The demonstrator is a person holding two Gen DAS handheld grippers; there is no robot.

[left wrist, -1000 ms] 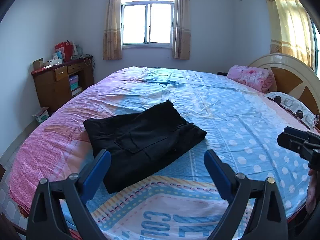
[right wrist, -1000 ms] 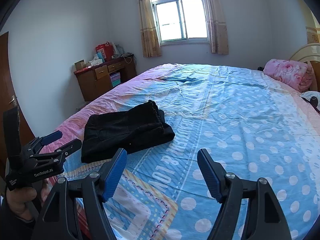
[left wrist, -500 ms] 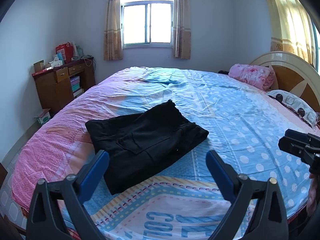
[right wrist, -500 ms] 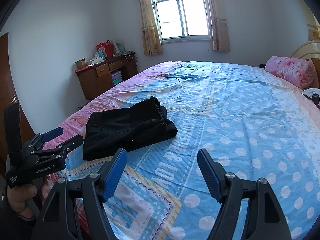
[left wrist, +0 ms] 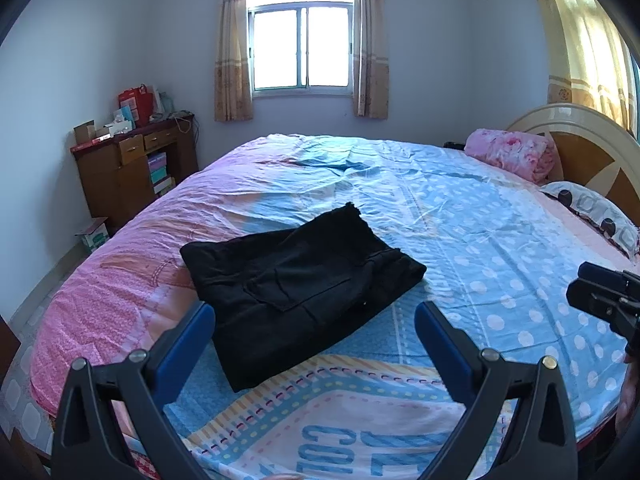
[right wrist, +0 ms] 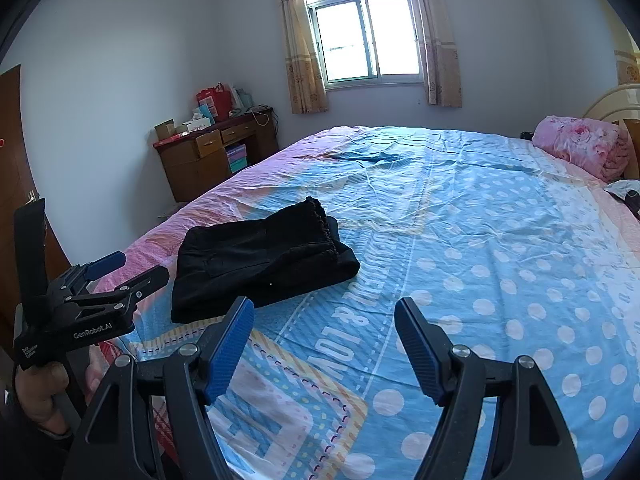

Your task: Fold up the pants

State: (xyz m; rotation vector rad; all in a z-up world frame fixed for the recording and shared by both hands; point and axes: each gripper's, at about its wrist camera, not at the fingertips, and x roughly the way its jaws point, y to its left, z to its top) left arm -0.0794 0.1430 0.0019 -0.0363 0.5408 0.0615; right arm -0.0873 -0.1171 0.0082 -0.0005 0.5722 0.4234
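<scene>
Your left gripper [left wrist: 314, 330] hangs above the near edge of the bed [left wrist: 500, 248], its jaws spread wide with nothing between the blue pads [left wrist: 188, 352]. They grip nothing; only the bedspread and the near corner of the pants show in the gap. Your right gripper [right wrist: 324, 316] is also open, a little less wide, and it too holds nothing: between its pads [right wrist: 230, 344] you see only the dotted blue cover.

The pants [left wrist: 300, 284] lie folded into a compact black bundle on the bed, toward its near left part, where the pink border meets the blue. A pocket flap shows on the top layer. From your right gripper's view the pants [right wrist: 260, 264] sit ahead and to the left of the jaws, apart from them, with the gathered waistband at the far end. Neither gripper touches the cloth.

In the right view you can see your left gripper [right wrist: 116, 276] from the side, held in your hand [right wrist: 40, 392] at the left edge, near the bed's corner and just short of the pants. In the left view your right gripper [left wrist: 600, 292] shows at the right edge, over the dotted cover, well apart from the pants.

A pink blanket [left wrist: 512, 152] lies rolled by the headboard [left wrist: 580, 140], and a wooden desk [left wrist: 132, 172] stands against the far wall beside the window [left wrist: 300, 48].
</scene>
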